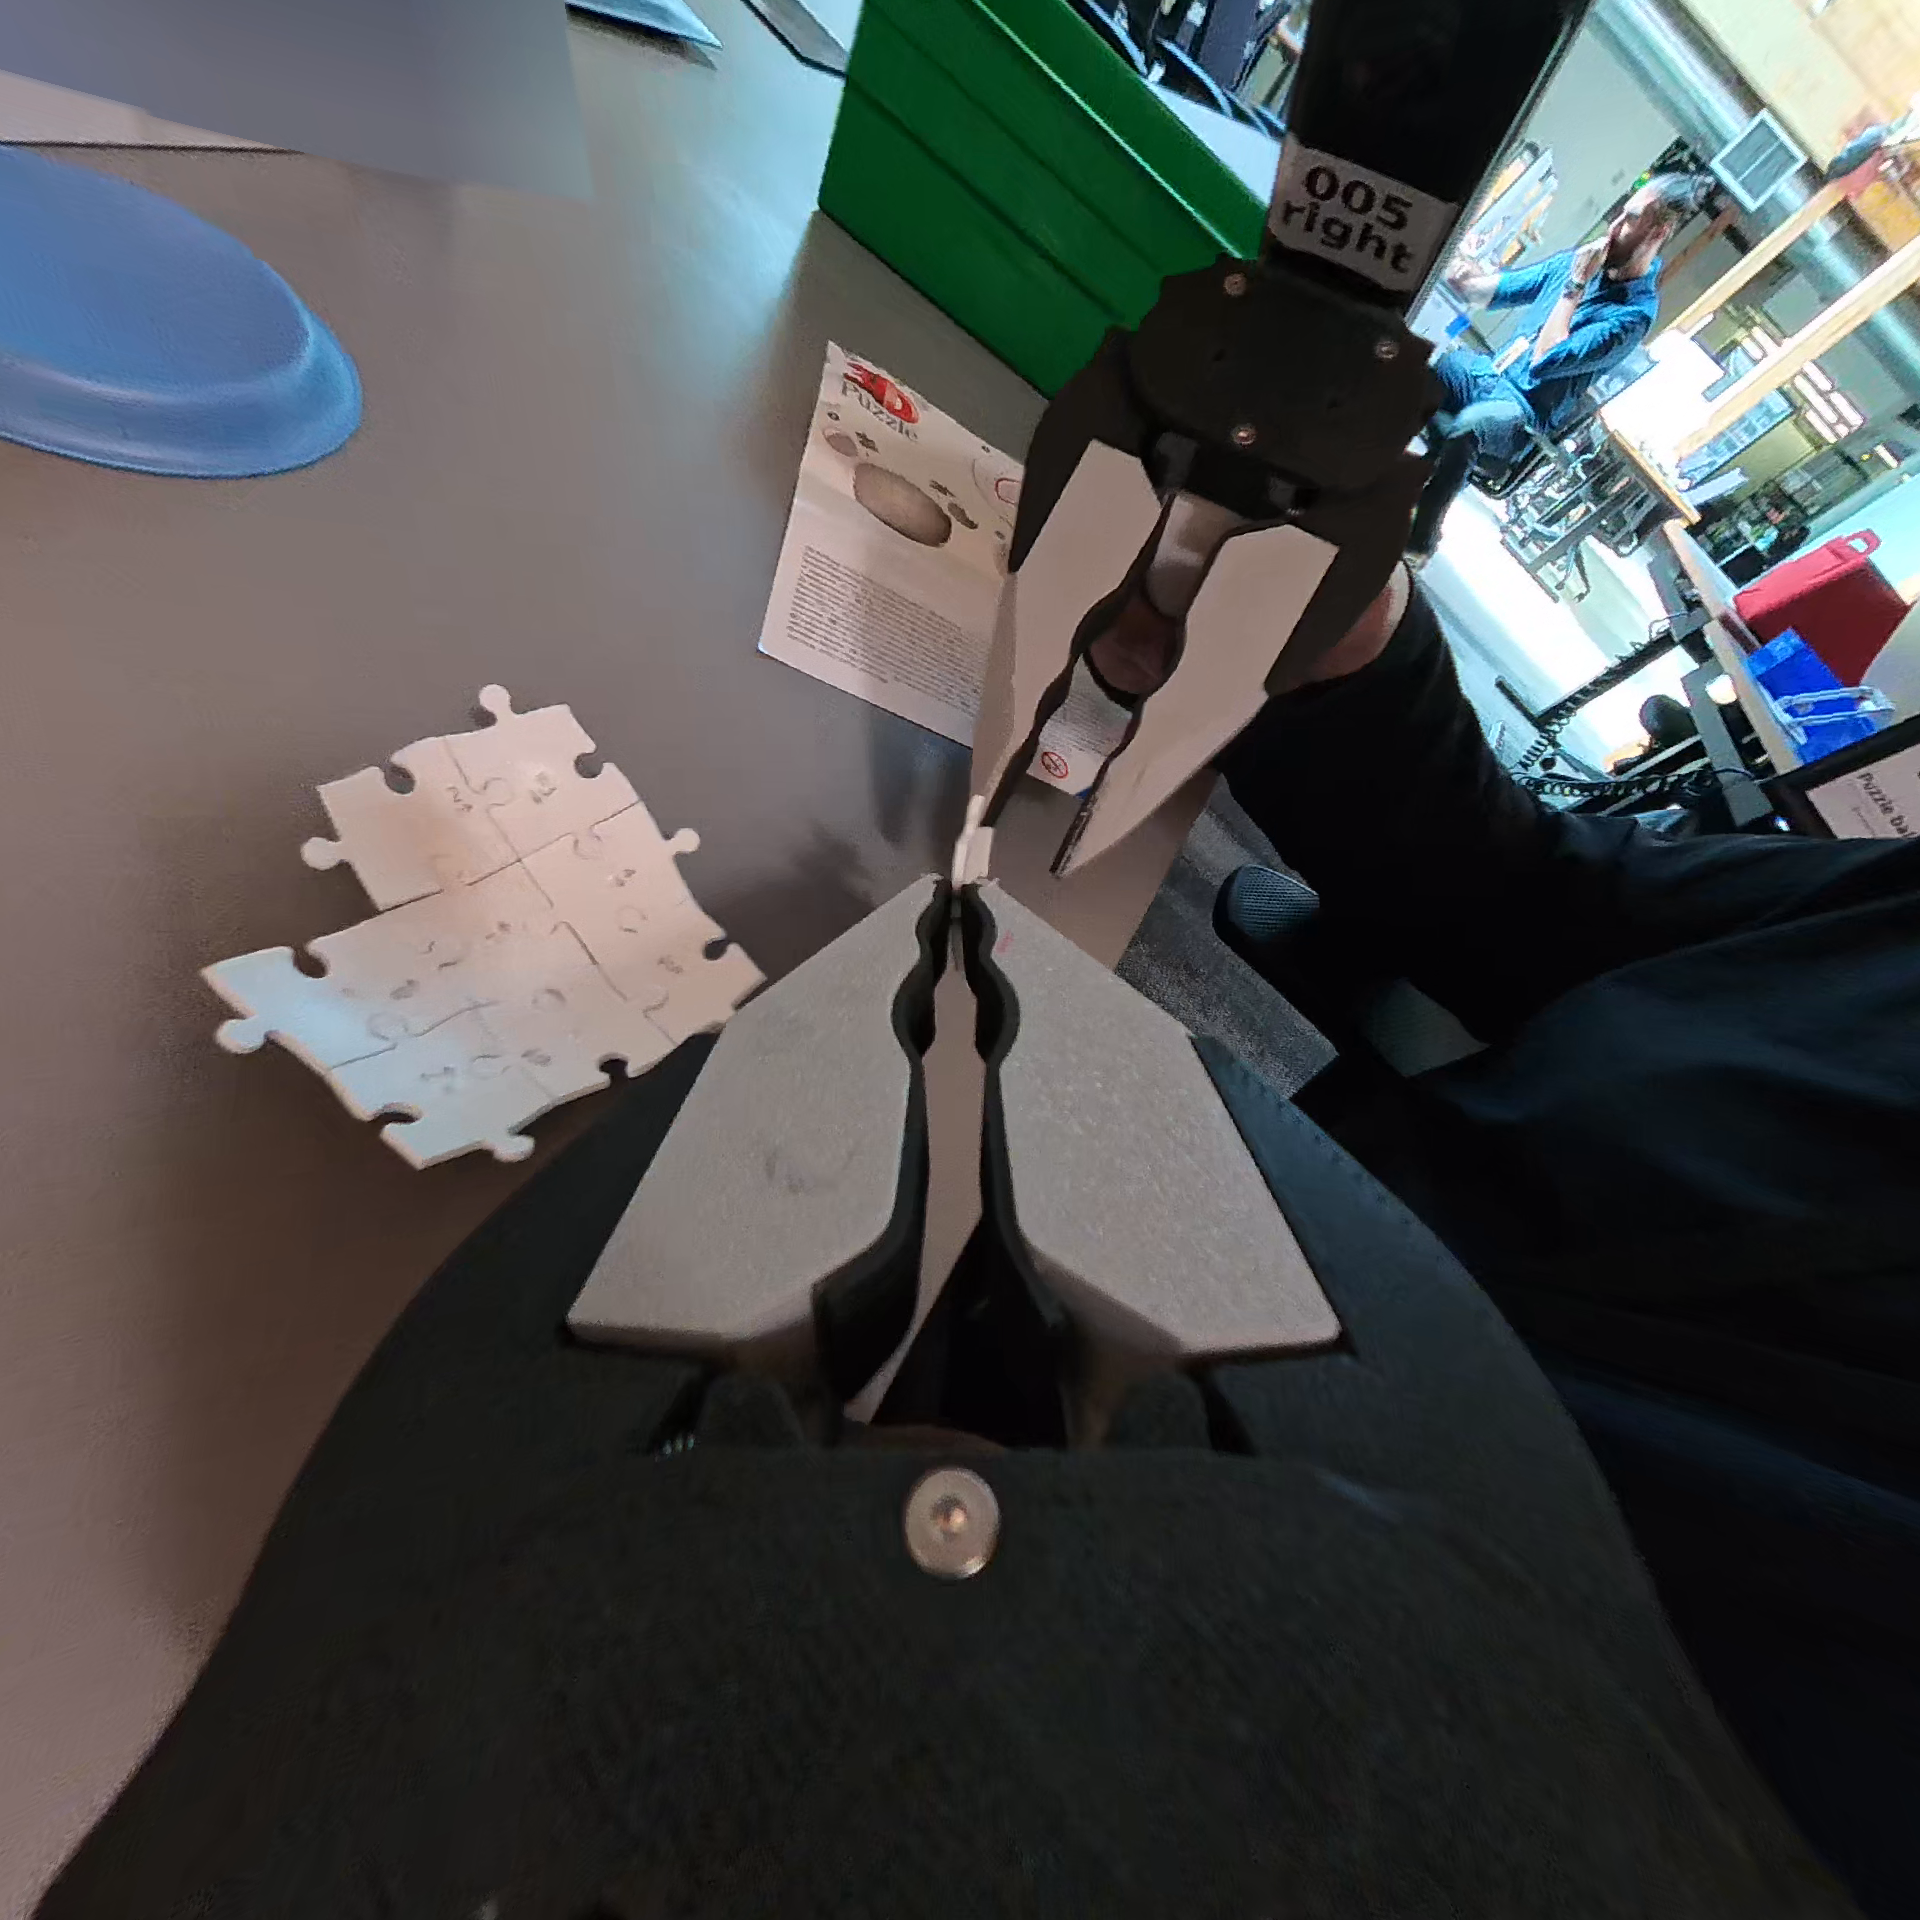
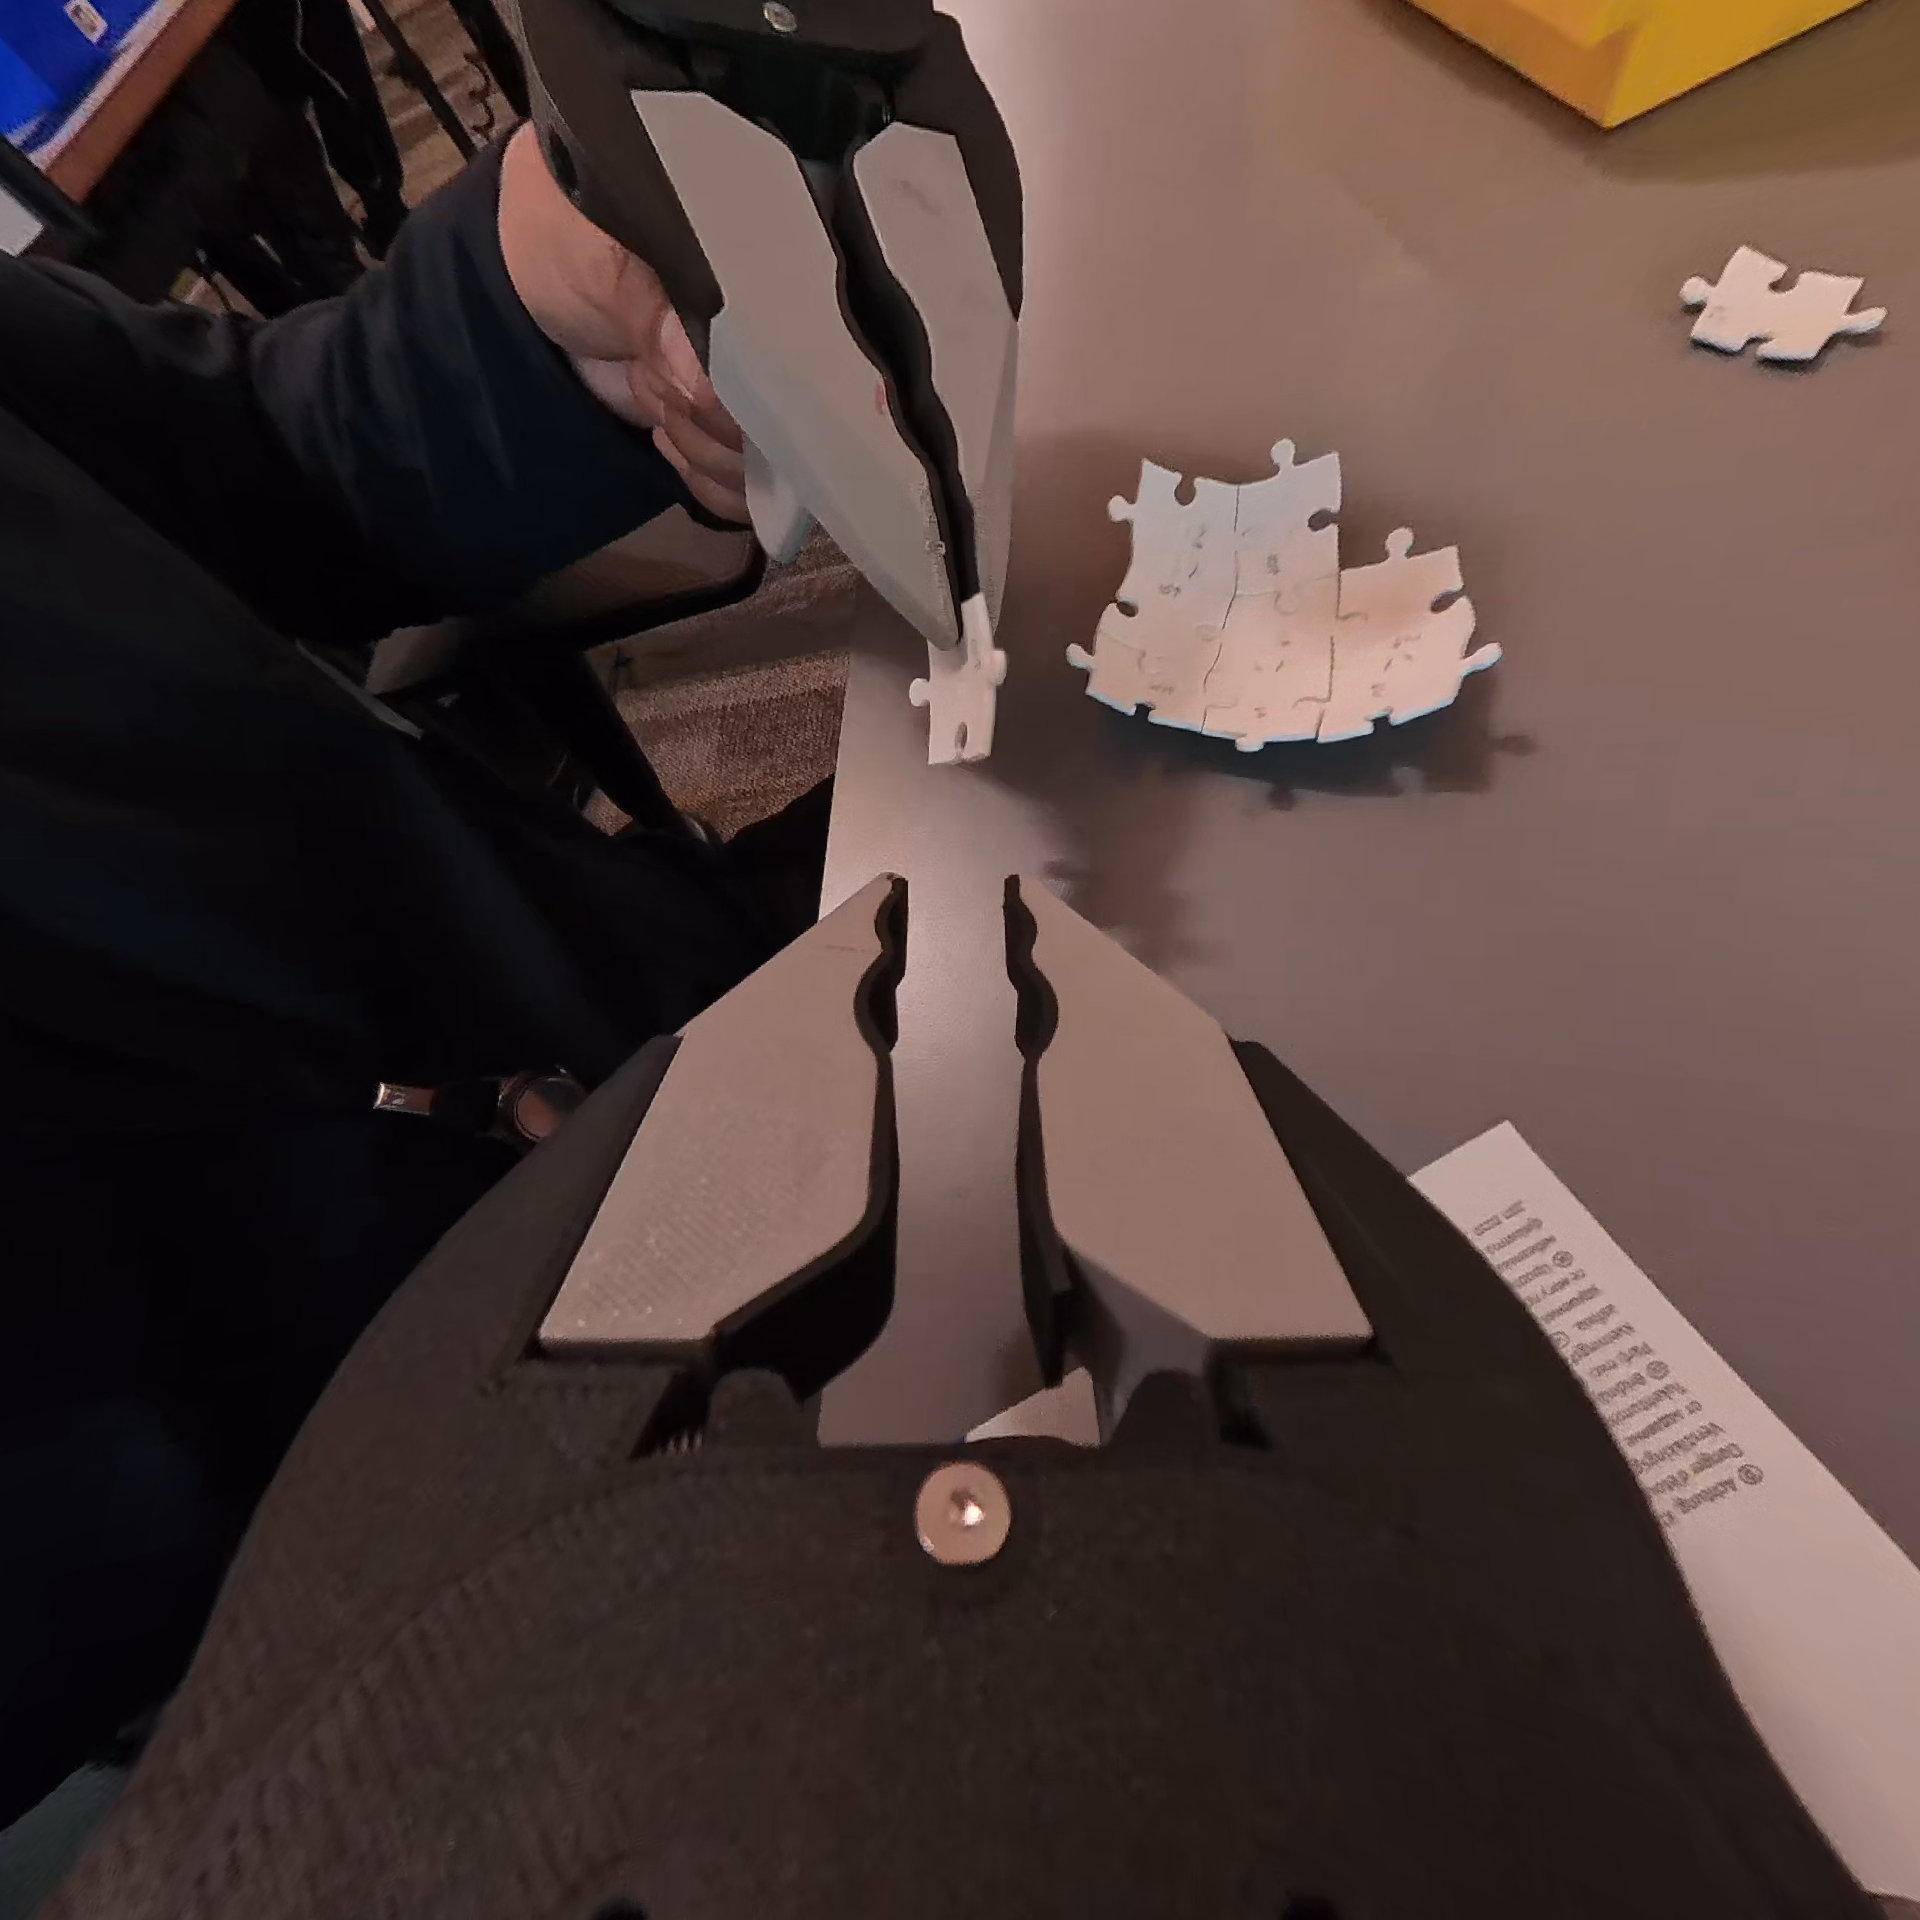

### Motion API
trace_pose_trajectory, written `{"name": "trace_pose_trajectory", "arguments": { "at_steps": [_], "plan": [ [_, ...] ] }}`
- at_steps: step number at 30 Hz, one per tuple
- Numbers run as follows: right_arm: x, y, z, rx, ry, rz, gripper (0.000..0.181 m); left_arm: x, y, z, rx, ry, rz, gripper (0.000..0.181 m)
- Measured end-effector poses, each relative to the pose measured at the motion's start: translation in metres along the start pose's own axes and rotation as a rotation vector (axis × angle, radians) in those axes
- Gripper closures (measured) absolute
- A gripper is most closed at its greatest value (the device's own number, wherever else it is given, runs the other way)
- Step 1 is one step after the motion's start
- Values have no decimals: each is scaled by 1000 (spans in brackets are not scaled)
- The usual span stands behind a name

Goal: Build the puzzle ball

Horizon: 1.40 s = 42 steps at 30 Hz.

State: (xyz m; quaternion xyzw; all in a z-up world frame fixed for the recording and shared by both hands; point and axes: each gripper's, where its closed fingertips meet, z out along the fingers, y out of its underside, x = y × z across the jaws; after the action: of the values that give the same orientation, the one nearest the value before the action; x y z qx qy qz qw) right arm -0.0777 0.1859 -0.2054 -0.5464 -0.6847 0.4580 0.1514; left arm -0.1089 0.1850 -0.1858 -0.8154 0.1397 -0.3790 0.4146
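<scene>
My left gripper (image 1: 954, 894) is shut on a single white puzzle piece (image 1: 975, 847) and holds it by its edge above the table's near edge. In the right wrist view the left gripper (image 2: 958, 621) hangs from above with the piece (image 2: 961, 701) below its tips. My right gripper (image 2: 953, 883) is open and empty, pointing at that piece from a short distance. In the left wrist view the right gripper (image 1: 1027, 847) has one fingertip beside the piece. A curved patch of several joined white pieces (image 1: 488, 925) (image 2: 1278, 634) lies on the table beside them.
One loose white piece (image 2: 1766, 307) lies farther off on the grey table (image 2: 1455, 935). An instruction leaflet (image 1: 894, 561) (image 2: 1662, 1403) lies near the edge. A green crate (image 1: 997, 187), a blue dish (image 1: 135, 322) and a yellow box (image 2: 1621, 52) stand around. The tips of one gripper are about 4 cm away from the tips of the other. The blue dish (image 1: 135, 322) is about equally far from each gripper, around 20 cm.
</scene>
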Motion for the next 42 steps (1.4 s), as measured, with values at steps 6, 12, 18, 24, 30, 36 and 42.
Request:
{"name": "trace_pose_trajectory", "arguments": {
  "at_steps": [6, 12, 18, 24, 30, 36, 42],
  "plan": [
    [3, -19, 7, 23, 5, -53, 163, 0, 0, -1, -16, -1, 3, 181],
    [0, -32, 18, -3, -59, -67, 173, 1, 2, -3, -33, 6, 5, 181],
    [-6, -31, 30, -26, -150, -49, 181, 5, 5, -2, -52, 21, 25, 181],
    [10, -41, 19, 13, -106, -1, 181, -16, -4, -37, 1, -100, 20, 165],
    [54, -57, 0, 19, 69, -8, 181, -71, -2, -83, 65, -210, -177, 156],
    [80, -69, 25, -58, 53, -6, 181, -89, 15, -51, -99, -156, -268, 145],
    [86, -73, 41, -54, -57, 40, 181, -98, 13, -28, -164, -140, -284, 156]
  ]
}}
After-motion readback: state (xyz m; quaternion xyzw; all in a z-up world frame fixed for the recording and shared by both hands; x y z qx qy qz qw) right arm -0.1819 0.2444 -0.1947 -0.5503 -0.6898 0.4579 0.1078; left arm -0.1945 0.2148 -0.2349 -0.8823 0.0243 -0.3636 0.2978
